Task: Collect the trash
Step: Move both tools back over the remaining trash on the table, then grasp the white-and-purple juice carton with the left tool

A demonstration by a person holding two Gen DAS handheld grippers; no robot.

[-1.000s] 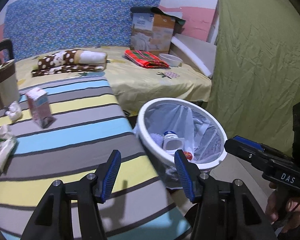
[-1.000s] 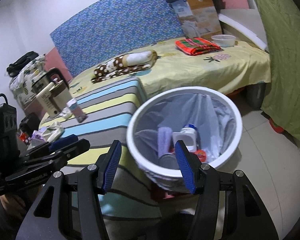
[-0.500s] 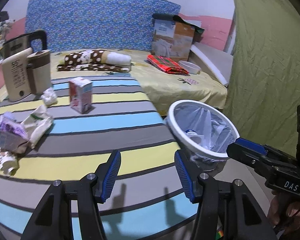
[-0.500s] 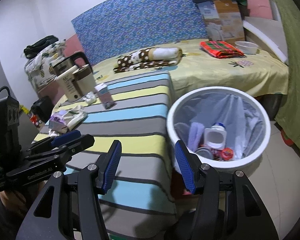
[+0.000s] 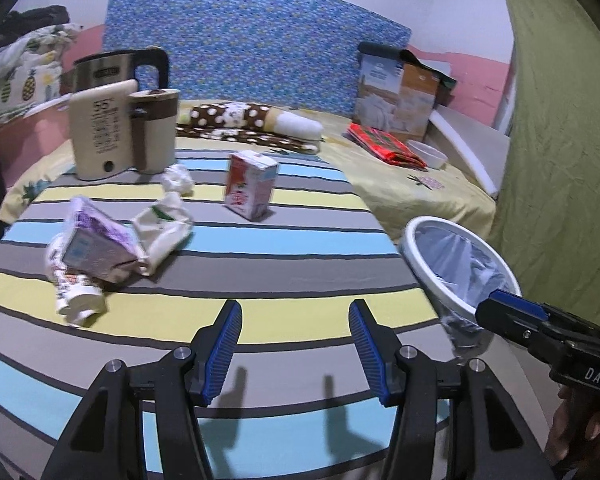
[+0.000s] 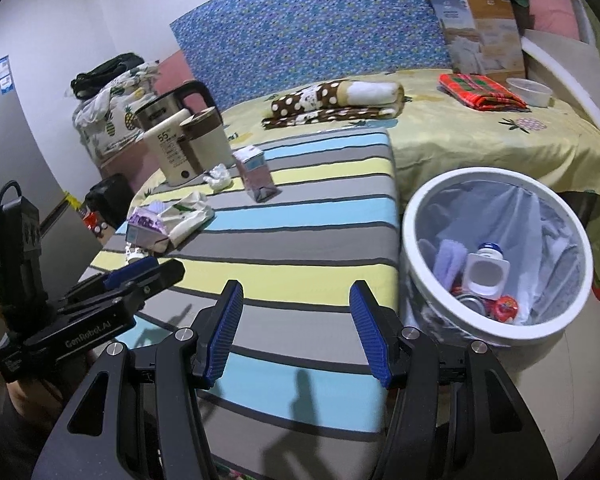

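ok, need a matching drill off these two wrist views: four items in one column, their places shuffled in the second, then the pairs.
Items
1. small red-and-white drink carton
2. white plastic bottle with a blue cap
3. red tartan folded cloth
4. crumpled white tissue ball

Places
A. inside the white round lined bin
B. on the yellow bedsheet, near a clear bowl
C. upright mid-way along the striped tablecloth
D. on the stripes just in front of the beige kettle

Pairs: 1-C, 2-A, 3-B, 4-D

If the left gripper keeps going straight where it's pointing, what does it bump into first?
Probably the striped tablecloth, bare just ahead of the open left gripper. The small carton stands farther on, though depth is unclear.
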